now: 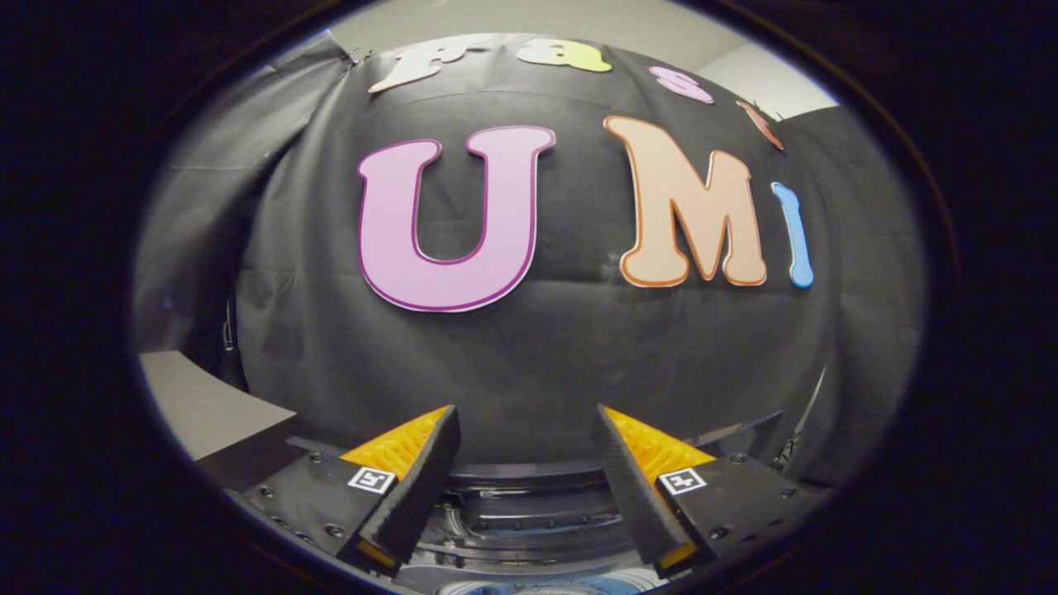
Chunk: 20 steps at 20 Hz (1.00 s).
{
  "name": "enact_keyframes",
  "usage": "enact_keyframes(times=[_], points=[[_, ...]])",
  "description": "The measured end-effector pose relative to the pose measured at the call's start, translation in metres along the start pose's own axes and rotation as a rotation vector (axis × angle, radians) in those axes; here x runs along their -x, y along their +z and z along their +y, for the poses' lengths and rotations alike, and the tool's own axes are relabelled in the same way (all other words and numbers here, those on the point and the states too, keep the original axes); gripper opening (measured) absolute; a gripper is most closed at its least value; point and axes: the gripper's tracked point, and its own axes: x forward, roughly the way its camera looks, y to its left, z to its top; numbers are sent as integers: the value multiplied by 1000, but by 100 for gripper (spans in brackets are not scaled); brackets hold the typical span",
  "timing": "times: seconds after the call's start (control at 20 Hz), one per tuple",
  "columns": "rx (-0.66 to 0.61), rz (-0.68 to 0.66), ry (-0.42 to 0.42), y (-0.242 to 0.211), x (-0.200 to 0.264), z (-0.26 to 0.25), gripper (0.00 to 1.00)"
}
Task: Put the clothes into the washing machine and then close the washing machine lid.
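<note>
Below, between the spread fingers, lies the washing machine (pixel 529 516), seen from above: a dark curved rim runs from one finger to the other, and under it a glossy grey ring steps down toward the tub opening. At the very bottom of the opening a small patch of blue (pixel 545 585) shows; whether it is clothing or part of the tub I cannot tell, since so little of it is in view. The gripper (pixel 527 426) hangs over the machine with its jaws wide apart and nothing held between them; both fingertips point toward the booth's black cloth wall (pixel 529 347), which rises just beyond the machine's far rim. To the left of the cloth, a pale strip of floor or wall (pixel 194 401) shows beside the left finger
</note>
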Motion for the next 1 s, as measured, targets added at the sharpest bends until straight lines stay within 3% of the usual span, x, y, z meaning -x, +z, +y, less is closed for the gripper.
enact_keyframes(times=[1.0], points=[[-13, -79, -6, -5, 56, -7, 99]])
